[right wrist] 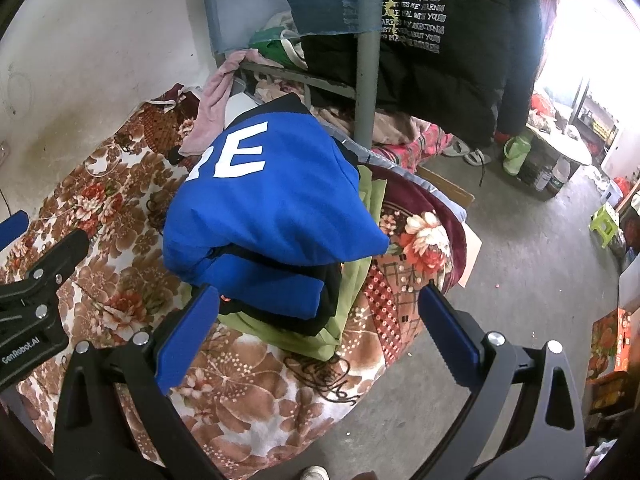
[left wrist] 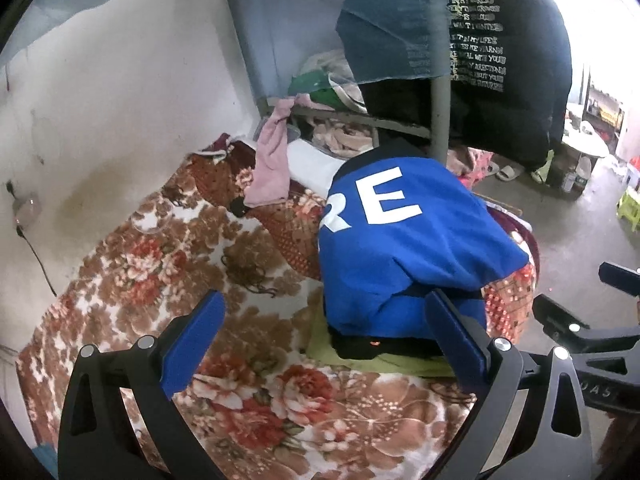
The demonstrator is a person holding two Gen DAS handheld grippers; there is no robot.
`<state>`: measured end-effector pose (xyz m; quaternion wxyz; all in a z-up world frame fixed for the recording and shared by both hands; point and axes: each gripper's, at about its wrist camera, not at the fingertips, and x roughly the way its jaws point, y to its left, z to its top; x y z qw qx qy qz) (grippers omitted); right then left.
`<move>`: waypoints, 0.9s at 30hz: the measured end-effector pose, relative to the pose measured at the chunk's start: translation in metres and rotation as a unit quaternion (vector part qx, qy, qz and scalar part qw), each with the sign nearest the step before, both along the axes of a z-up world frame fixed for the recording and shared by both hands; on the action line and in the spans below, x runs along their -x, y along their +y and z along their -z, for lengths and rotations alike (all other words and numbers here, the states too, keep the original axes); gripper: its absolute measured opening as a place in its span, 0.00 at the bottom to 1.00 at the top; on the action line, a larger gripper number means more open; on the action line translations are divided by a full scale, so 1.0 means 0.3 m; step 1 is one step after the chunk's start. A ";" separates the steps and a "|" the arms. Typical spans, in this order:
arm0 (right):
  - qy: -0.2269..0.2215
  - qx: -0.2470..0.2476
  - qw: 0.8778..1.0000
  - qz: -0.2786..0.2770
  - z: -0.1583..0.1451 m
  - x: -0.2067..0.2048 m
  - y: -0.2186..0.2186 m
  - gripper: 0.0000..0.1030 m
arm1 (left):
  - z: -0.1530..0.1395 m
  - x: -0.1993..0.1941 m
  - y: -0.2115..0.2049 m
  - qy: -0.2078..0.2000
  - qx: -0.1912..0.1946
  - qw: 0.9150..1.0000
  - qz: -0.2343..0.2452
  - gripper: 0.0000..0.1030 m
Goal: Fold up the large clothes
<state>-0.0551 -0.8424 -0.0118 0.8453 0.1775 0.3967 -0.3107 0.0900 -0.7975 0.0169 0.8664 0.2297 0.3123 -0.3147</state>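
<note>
Hovered wide-open and empty, left gripper [left wrist: 324, 344] and right gripper [right wrist: 320, 336], folded blue sweatshirt [left wrist: 400, 248] stacked at twelve o'clock; likely next: fetching another garment.

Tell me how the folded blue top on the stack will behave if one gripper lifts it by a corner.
The blue top would probably flop and unfold: its edges already droop. It looks like soft fabric and likely light. It sits on a black layer and a green garment, so dragging it may pull those askew.

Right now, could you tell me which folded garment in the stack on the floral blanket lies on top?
The blue garment with white letters is on top; the black garment and the lime-green garment lie beneath it, showing only at the edges.
</note>
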 end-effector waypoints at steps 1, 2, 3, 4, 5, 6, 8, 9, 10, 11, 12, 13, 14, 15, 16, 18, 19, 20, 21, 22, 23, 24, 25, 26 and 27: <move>0.001 0.000 1.000 0.000 -0.002 0.005 0.004 0.95 | -0.001 0.002 0.002 0.002 0.001 1.000 0.000 0.95; 0.001 0.001 1.000 0.000 -0.005 0.005 0.003 0.95 | -0.002 0.006 0.004 0.005 0.003 1.000 0.002 0.95; 0.001 0.002 1.000 0.001 -0.008 0.008 0.005 0.95 | -0.005 0.009 0.009 0.006 0.004 1.000 0.003 0.95; 0.001 0.002 1.000 0.001 -0.010 0.013 0.008 0.96 | -0.006 0.013 0.015 0.008 0.005 1.000 0.005 0.95; 0.001 0.002 1.000 0.002 -0.013 0.018 0.010 0.96 | -0.008 0.014 0.019 0.014 0.010 1.000 0.008 0.95; 0.001 0.002 1.000 0.001 -0.010 0.011 0.006 0.95 | -0.011 0.015 0.023 0.018 0.015 1.000 0.010 0.95; -0.002 0.002 1.000 0.002 -0.015 0.020 0.010 0.96 | -0.016 0.024 0.027 0.014 0.016 1.000 0.012 0.95; -0.002 0.001 1.000 0.002 -0.017 0.022 0.008 0.96 | -0.017 0.026 0.028 0.014 0.016 1.000 0.014 0.95; -0.004 0.000 1.000 0.002 -0.020 0.024 0.007 0.96 | -0.019 0.028 0.031 0.016 0.018 1.000 0.016 0.95; -0.008 -0.003 1.000 0.001 -0.023 0.029 0.007 0.96 | -0.022 0.029 0.035 0.018 0.019 1.000 0.016 0.95; -0.009 -0.002 1.000 0.001 -0.027 0.030 0.009 0.96 | -0.024 0.028 0.040 0.022 0.022 0.999 0.017 0.95; -0.012 -0.001 1.000 -0.001 -0.032 0.036 0.011 0.95 | -0.026 0.028 0.044 0.024 0.025 0.999 0.018 0.95; -0.014 0.000 1.000 -0.002 -0.035 0.037 0.012 0.96 | -0.027 0.028 0.046 0.024 0.024 0.999 0.018 0.95; -0.015 0.001 1.000 -0.003 -0.039 0.037 0.012 0.96 | -0.029 0.027 0.049 0.024 0.024 0.999 0.019 0.95; -0.016 0.001 1.000 -0.003 -0.041 0.037 0.011 0.96 | -0.030 0.027 0.051 0.024 0.025 0.999 0.020 0.95; -0.017 0.000 1.000 -0.003 -0.042 0.040 0.008 0.96 | -0.030 0.026 0.050 0.026 0.026 0.999 0.020 0.95; -0.018 -0.001 1.000 -0.004 -0.042 0.038 0.007 0.96 | -0.031 0.026 0.053 0.027 0.027 0.999 0.021 0.95; -0.022 -0.003 1.000 -0.006 -0.044 0.042 0.006 0.96 | -0.034 0.027 0.056 0.029 0.030 0.999 0.023 0.95; -0.026 -0.005 1.000 -0.008 -0.047 0.046 0.006 0.96 | -0.037 0.030 0.059 0.032 0.035 0.999 0.027 0.95; -0.031 -0.005 0.999 -0.012 -0.050 0.050 0.006 0.96 | -0.039 0.034 0.061 0.032 0.037 0.998 0.031 0.95; -0.030 -0.002 0.999 -0.017 -0.050 0.053 0.008 0.96 | -0.040 0.036 0.065 0.031 0.038 0.998 0.034 0.95; -0.028 0.001 0.999 -0.018 -0.050 0.055 0.010 0.96 | -0.041 0.039 0.065 0.031 0.038 0.998 0.038 0.95; -0.028 0.000 0.999 -0.021 -0.050 0.057 0.009 0.96 | -0.041 0.041 0.066 0.031 0.038 0.998 0.040 0.95; -0.029 -0.001 0.999 -0.021 -0.050 0.059 0.009 0.96 | -0.041 0.044 0.066 0.031 0.037 0.998 0.041 0.95; -0.029 -0.001 0.999 -0.020 -0.050 0.063 0.009 0.96 | -0.041 0.044 0.067 0.031 0.037 0.998 0.041 0.95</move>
